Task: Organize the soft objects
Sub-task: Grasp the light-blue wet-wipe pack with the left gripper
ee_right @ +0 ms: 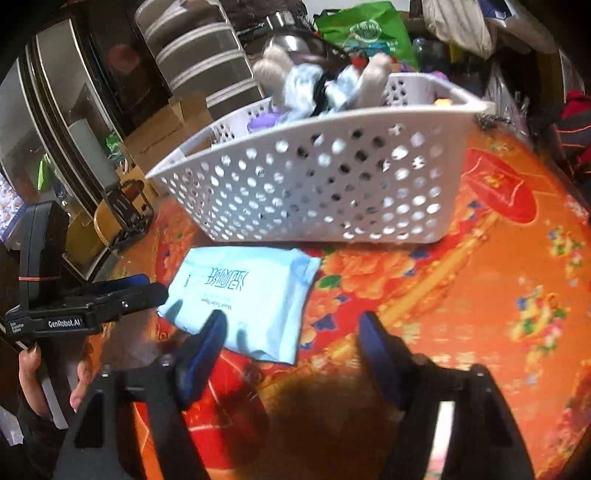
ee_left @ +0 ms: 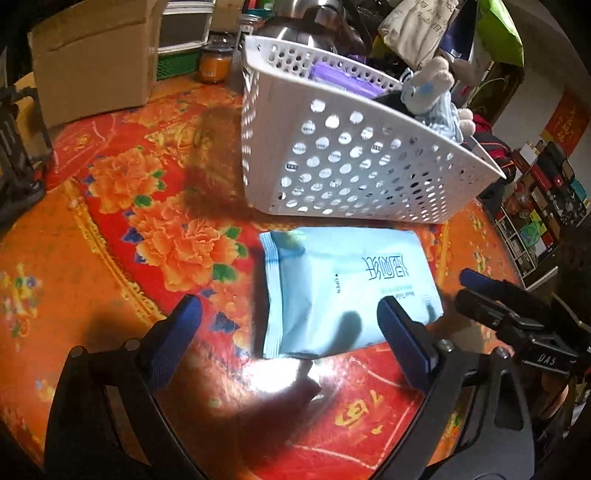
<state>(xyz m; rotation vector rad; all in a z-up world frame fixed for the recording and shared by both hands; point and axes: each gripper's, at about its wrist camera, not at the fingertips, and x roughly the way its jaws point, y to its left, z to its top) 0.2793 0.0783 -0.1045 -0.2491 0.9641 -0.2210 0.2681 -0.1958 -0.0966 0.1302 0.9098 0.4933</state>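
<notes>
A light blue pack of wet wipes (ee_left: 343,288) lies flat on the red and orange floral tablecloth, just in front of a white perforated basket (ee_left: 354,162). The basket holds a plush toy in blue cloth (ee_left: 432,99) and a purple pack (ee_left: 343,79). My left gripper (ee_left: 291,314) is open and empty, hovering just above the pack's near end. My right gripper (ee_right: 293,332) is open and empty, its left finger (ee_right: 207,347) over the pack (ee_right: 247,295). The basket (ee_right: 325,184) and plush toy (ee_right: 325,81) also show in the right wrist view.
A cardboard box (ee_left: 92,59), an orange jar (ee_left: 213,64) and a metal kettle (ee_left: 306,18) stand behind the basket. Stacked drawers (ee_right: 199,51) and a green bag (ee_right: 365,29) stand at the back. The right gripper's body (ee_left: 517,321) shows beside the pack.
</notes>
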